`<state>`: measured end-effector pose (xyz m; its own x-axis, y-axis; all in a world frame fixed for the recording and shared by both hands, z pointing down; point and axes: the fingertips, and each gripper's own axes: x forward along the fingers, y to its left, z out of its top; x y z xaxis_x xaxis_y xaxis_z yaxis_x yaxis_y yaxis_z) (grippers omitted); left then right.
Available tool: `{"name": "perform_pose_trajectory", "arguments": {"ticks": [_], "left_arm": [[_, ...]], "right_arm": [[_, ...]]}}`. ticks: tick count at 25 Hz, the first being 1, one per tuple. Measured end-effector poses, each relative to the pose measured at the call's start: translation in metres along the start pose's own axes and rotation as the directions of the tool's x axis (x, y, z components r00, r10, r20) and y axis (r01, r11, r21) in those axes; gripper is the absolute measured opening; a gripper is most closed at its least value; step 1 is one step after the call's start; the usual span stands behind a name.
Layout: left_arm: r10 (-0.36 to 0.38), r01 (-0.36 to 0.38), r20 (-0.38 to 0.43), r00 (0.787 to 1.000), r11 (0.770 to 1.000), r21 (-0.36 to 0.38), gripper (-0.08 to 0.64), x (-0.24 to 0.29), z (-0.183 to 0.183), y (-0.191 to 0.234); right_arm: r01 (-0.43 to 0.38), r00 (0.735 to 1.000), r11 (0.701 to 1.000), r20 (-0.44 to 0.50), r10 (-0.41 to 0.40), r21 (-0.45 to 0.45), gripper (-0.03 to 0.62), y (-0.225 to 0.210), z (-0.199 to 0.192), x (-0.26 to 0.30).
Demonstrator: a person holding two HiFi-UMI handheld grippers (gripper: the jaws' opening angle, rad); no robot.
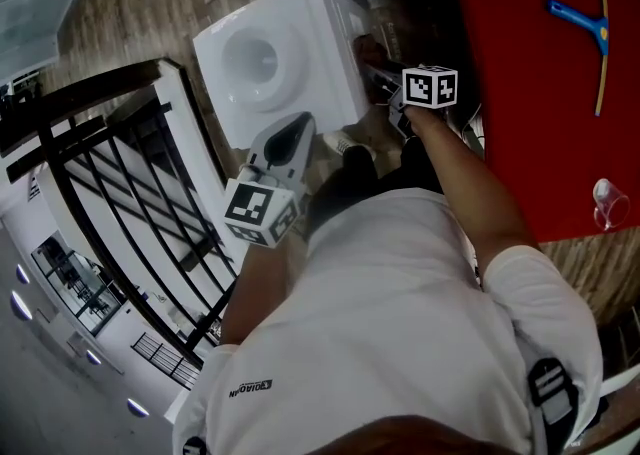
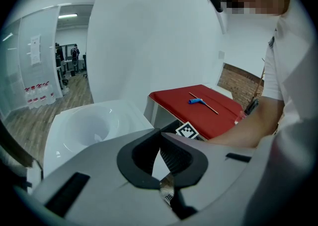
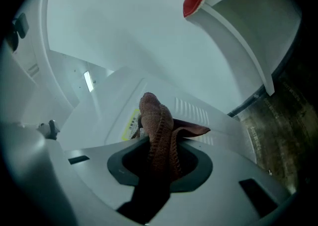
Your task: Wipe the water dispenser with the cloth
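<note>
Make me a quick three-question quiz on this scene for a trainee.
1. True or false: the left tool holds the cloth.
2. Which colour is the table beside the dispenser? A green, B red, C black.
3. Fill in: the right tool is shut on the ____.

Key: 1 false, the left tool is shut and empty; 2 B; 3 cloth.
</note>
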<state>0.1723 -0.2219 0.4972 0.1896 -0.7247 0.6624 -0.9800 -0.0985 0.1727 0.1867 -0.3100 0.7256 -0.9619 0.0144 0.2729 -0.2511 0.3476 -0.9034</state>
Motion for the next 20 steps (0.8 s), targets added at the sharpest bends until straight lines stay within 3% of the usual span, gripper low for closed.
{"name": "perform_pose_trajectory", "arguments": {"ticks": [12, 20], "left_arm": [[0.022, -0.022, -0.027, 0.999, 1.000, -0.013, -0.003, -0.001, -0.005, 0.008], [0.046, -0.046, -0.032, 0.998, 0.999, -0.017, -0.003, -0.007, -0.009, 0.017]], "right_arm": [[0.186, 0.980, 0.980, -0.079, -0.180, 0.076, 0.096, -0.086, -0.027, 0.025], [0.288, 0.950, 0.957, -0.140, -0.280, 0.043, 0.095, -0.119, -0.040, 0.034]]}}
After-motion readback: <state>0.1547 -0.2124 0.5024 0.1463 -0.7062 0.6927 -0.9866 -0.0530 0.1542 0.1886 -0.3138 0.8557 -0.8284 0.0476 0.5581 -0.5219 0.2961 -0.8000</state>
